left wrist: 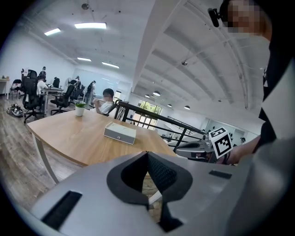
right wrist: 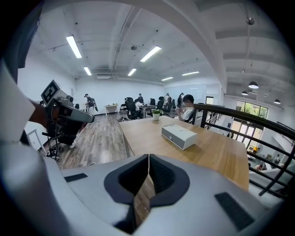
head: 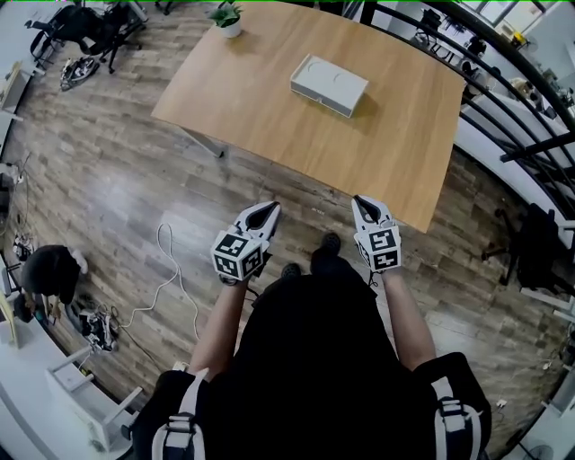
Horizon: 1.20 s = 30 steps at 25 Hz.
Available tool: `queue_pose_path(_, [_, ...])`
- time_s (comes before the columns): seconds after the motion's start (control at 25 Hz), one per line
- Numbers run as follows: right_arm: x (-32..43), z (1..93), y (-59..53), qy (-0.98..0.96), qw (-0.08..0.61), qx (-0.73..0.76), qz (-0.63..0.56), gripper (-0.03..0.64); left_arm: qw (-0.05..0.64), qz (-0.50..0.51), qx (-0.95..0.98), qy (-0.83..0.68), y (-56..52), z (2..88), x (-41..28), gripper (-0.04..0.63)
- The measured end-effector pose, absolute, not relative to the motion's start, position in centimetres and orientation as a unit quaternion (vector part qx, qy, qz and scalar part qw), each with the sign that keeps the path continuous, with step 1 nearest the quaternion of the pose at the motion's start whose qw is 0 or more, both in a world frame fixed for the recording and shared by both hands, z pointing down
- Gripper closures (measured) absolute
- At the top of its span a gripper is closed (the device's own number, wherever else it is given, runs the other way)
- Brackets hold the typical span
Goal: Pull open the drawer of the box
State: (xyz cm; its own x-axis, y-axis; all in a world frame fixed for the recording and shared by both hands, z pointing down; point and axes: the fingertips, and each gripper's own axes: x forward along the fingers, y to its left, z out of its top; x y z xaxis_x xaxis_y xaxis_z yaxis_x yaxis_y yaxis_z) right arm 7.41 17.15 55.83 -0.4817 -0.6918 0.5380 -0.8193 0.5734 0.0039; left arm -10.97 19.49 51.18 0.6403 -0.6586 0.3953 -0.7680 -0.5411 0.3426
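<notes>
A flat white box (head: 329, 85) lies on the wooden table (head: 269, 99), toward its far side; its drawer front with a small round pull faces me in the left gripper view (left wrist: 120, 132) and the right gripper view (right wrist: 179, 136). Both grippers hover over the floor, short of the table's near edge and well away from the box. My left gripper (head: 272, 207) (left wrist: 147, 153) is shut with nothing in it. My right gripper (head: 358, 199) (right wrist: 148, 156) is also shut and empty. Each shows in the other's view, the right gripper (left wrist: 203, 150) and the left gripper (right wrist: 69, 113).
A small potted plant (head: 227, 18) stands at the table's far corner. A black railing (head: 512, 99) runs along the table's right side. A white cable (head: 166, 269) lies on the floor at left. Office chairs and people sit at desks (left wrist: 41, 92) farther off.
</notes>
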Motion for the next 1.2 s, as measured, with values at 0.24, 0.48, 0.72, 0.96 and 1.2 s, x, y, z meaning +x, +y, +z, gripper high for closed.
queue_pose_path(0.24, [9.2,56.4,14.8,-0.855,0.252,0.434,0.129,0.592,0.244,0.099,0.872,-0.413,17.3,50.8,-8.9,0.572])
queue_pose_path(0.48, [11.6,56.9,13.1,-0.858,0.253,0.427,0.131,0.592,0.242,0.105,0.865,-0.426,15.6,51.3,-6.9,0.572])
queue_pose_path(0.72, [14.6,57.0,11.4,-0.856,0.252,0.432,0.129,0.592,0.241,0.104,0.864,-0.43,14.1,51.4,-4.4,0.572])
queue_pose_path(0.96, [16.9,57.2,11.0,-0.853,0.252,0.437,0.13,0.592,0.241,0.103,0.866,-0.427,13.4,51.8,-2.3,0.572])
queue_pose_path(1.2, [18.8,57.8,11.8,-0.842,0.259,0.451,0.141,0.591,0.254,0.104,0.866,-0.419,13.5,52.7,-1.2,0.572])
